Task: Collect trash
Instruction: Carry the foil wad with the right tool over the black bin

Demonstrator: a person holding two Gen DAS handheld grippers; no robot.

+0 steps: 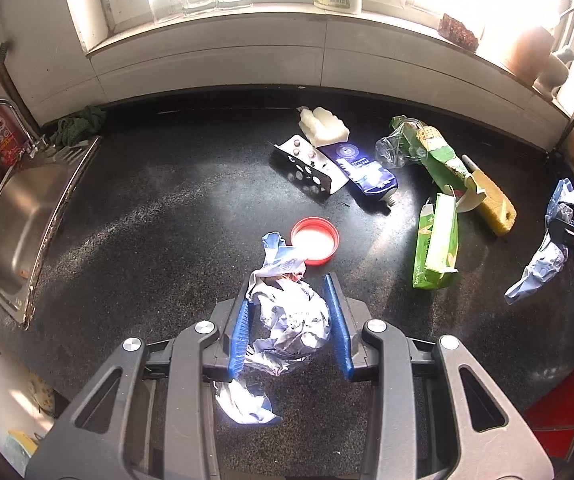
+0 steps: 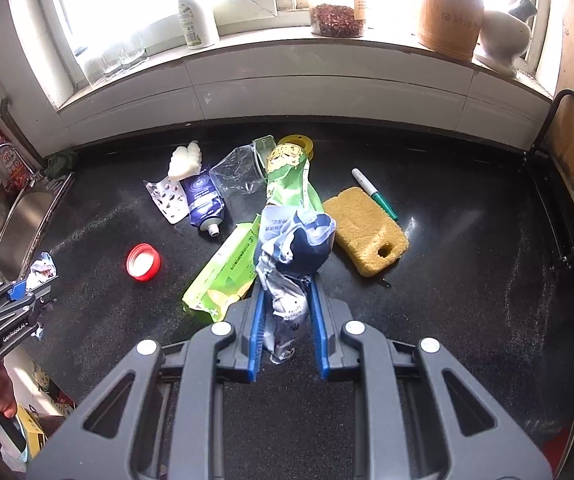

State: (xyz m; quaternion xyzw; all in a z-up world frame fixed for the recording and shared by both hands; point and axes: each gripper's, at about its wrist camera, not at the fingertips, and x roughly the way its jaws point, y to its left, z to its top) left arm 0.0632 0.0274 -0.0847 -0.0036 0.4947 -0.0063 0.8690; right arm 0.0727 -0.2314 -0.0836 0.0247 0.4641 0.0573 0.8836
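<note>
**A:** On your left, the left gripper [image 1: 289, 320] has its jaws clamped on a crumpled silver wrapper [image 1: 287, 316], lifted clear of the worktop [image 1: 147, 220]. To the right, your right gripper [image 2: 287, 322] pinches a crumpled blue-and-white wrapper [image 2: 293, 256], also off the surface.

**B:** So how much is left?

**A:** Most of it, by my reckoning. Left to right: one red lid [image 1: 315, 240], one blister pack [image 1: 307, 164], one blue tube [image 1: 367, 174], one clear bottle [image 1: 393, 148], two green packets, one sponge [image 2: 365, 230], one marker [image 2: 373, 192]. No bin shows, so nothing looks deposited yet.
</note>
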